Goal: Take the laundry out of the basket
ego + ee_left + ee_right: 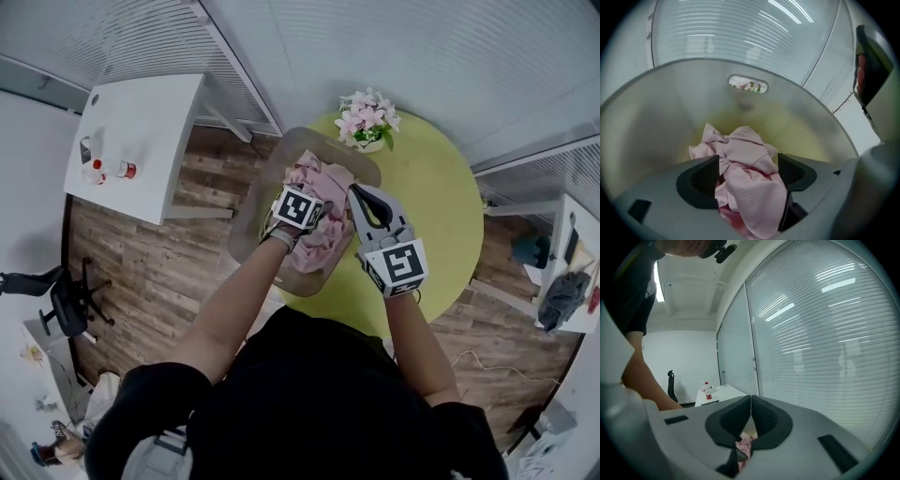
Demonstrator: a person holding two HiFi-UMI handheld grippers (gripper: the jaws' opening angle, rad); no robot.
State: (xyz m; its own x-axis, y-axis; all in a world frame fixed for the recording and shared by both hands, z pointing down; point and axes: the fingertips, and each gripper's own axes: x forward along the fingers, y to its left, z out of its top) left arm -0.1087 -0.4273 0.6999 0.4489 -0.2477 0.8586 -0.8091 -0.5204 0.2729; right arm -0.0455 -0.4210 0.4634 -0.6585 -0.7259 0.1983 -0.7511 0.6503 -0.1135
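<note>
Clock convention: read on the head view, 12 o'clock pointing away from the person.
Task item: pink laundry (321, 180), a crumpled heap lying inside the basket (270, 178); none of it is over the rim yet.
Basket: translucent grey, standing at the 9 o'clock edge of the round green table (436, 211); the flowers (367, 118) stand just beyond it at 1 o'clock.
Left tongs (747, 169): wide apart and dipped steeply into the basket, one pad on each side of a raised fold of the laundry. The pads do not appear to be clamping it.
Right tongs (751, 399): closed, pads meeting along one line, held nearly level above the basket's 3 o'clock rim. A scrap of pink shows through the gap under the pads; I cannot tell if any is pinched.
Governing relation: the laundry sits directly between the left pads, not ahead of them. From the right tongs it lies at 10 o'clock and lower.
Long axis: the heap runs roughly along the 12-to-6 line, and the left pads straddle it crosswise.
Nearer hand: the left, clearly.
Assessment: closing the left tongs where they stand should take the fold.
Risk: a thin fold may slip out, or only part of the heap may lift.
</note>
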